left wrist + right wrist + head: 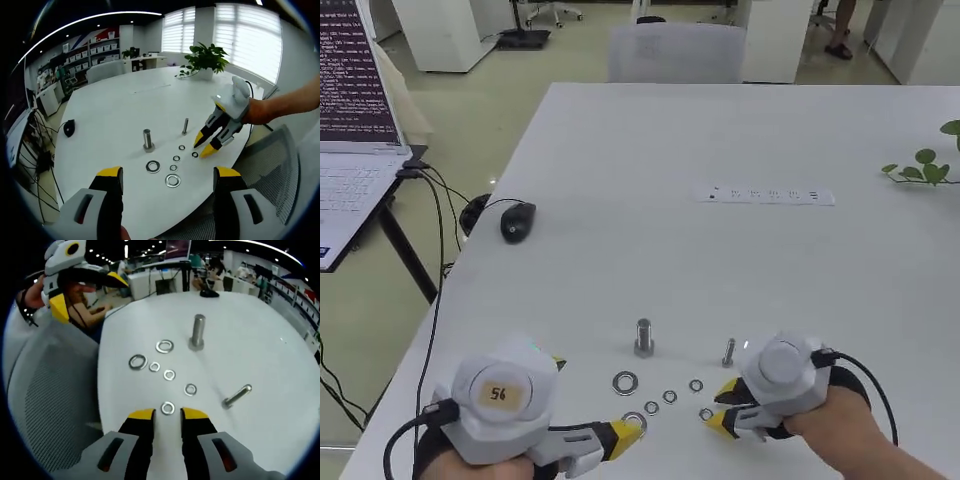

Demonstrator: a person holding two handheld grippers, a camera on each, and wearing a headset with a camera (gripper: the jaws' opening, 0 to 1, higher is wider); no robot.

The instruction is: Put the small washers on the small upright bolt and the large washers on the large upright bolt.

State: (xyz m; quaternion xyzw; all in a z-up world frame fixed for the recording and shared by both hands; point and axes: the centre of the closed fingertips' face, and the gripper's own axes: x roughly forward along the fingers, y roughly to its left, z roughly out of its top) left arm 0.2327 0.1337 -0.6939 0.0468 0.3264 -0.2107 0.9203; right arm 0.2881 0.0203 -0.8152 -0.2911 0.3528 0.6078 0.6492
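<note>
Possibly flicks away the flat small washer point(168, 408) at lower centre if closed off-line; right gripper point(167, 414) narrowly apart, left gripper point(167, 172) wide apart.

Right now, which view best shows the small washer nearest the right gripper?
Right gripper view: the small washer lies clear just ahead of the right gripper. Head view and left gripper view show it tiny beside that gripper.

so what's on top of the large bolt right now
Nothing: the large bolt stands bare. The large washers and small washers lie flat on the table near it. Whatever is under its base is covered.
</note>
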